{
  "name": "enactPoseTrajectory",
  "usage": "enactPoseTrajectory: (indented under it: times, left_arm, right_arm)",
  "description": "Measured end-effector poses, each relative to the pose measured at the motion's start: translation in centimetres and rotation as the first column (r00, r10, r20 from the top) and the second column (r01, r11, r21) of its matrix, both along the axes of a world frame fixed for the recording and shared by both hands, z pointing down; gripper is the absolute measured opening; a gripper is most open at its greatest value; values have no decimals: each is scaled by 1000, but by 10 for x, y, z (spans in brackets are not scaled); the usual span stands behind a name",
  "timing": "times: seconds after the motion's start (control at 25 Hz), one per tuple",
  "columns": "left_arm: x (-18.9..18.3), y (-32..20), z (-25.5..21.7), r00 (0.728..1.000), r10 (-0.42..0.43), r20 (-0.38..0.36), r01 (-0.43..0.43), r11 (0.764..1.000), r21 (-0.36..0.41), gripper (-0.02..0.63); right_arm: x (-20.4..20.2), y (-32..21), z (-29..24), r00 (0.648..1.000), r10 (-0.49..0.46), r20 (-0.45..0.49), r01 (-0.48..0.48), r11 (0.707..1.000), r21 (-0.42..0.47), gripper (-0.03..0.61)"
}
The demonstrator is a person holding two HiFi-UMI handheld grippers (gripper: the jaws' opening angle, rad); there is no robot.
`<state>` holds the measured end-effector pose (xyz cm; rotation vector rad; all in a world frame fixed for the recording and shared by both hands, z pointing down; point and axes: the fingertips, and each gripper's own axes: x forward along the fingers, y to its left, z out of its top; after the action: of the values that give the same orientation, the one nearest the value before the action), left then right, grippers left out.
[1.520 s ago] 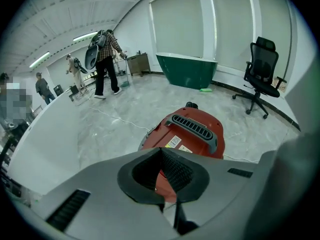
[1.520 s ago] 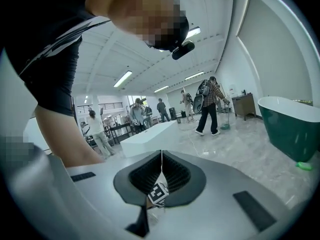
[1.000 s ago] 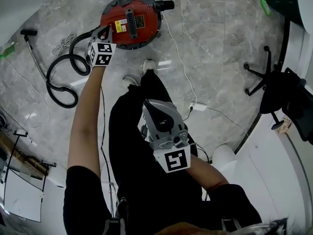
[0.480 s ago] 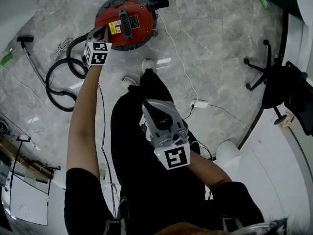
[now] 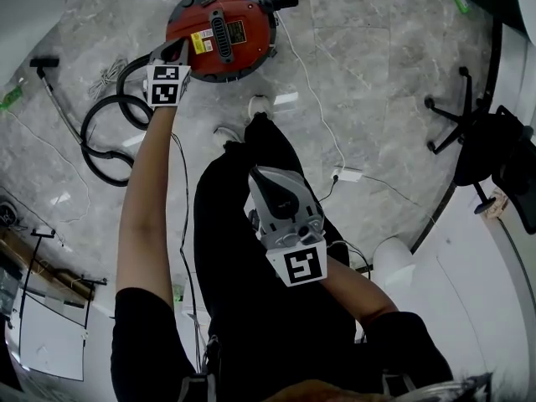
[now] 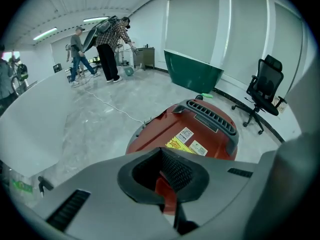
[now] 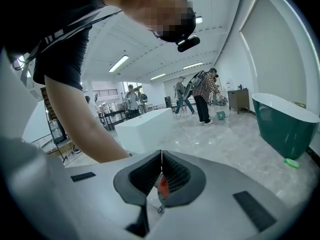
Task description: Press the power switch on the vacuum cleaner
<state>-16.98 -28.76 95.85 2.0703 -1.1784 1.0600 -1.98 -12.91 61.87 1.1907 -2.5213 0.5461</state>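
Head view: left gripper, jaws together and empty, at the vacuum cleaner rim; approach step. Next, the tip must bear down on the switch. Right gripper closed, empty, well apart.

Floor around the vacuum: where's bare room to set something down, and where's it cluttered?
Free: the marble floor between the white cord running from the vacuum cleaner and the office chair. Crowded: left of the vacuum cleaner, where the black hose coils beside the wand and thin cables, with the left gripper at that edge. A power strip lies by the person's leg.
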Motion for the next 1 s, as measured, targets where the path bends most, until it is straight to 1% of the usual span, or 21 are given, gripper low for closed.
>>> enactPoseTrajectory:
  times: [0.16,0.32,0.36,0.48,0.52,0.6,0.68,0.84,1.0]
  left_arm:
    - [1,0,-3,1000,-8,-1,8,1000,-5,18]
    - [-3,1,-2,999,2,44,-3,1000,19,18]
    - [-4,0,-5,999,-8,44,7,1000,31,18]
    - [-3,0,-22,997,-74,-3,75,996,47,18]
    - [-1,2,-29,996,-82,-19,83,996,45,18]
    - [6,8,-41,998,-52,-25,53,997,53,18]
    - [10,11,-52,1000,-12,-24,13,997,80,18]
    - [17,20,-80,998,11,-56,-4,991,132,18]
    - [19,42,-119,997,28,-77,-13,984,180,18]
  right_arm:
    - [-2,0,-3,1000,10,9,-10,1000,6,20]
    - [1,0,-6,1000,18,1,-18,1000,24,20]
    - [3,0,-6,1000,22,-3,-22,999,29,20]
    - [11,1,-11,999,43,-11,-43,999,32,18]
    - [14,2,-15,999,52,-12,-51,998,30,20]
    - [18,2,-23,997,72,-10,-72,997,39,20]
    - [20,1,-30,996,89,-4,-89,994,56,20]
    - [9,11,-41,996,86,18,-87,994,59,20]
    - [-9,24,-69,996,68,49,-72,994,84,20]
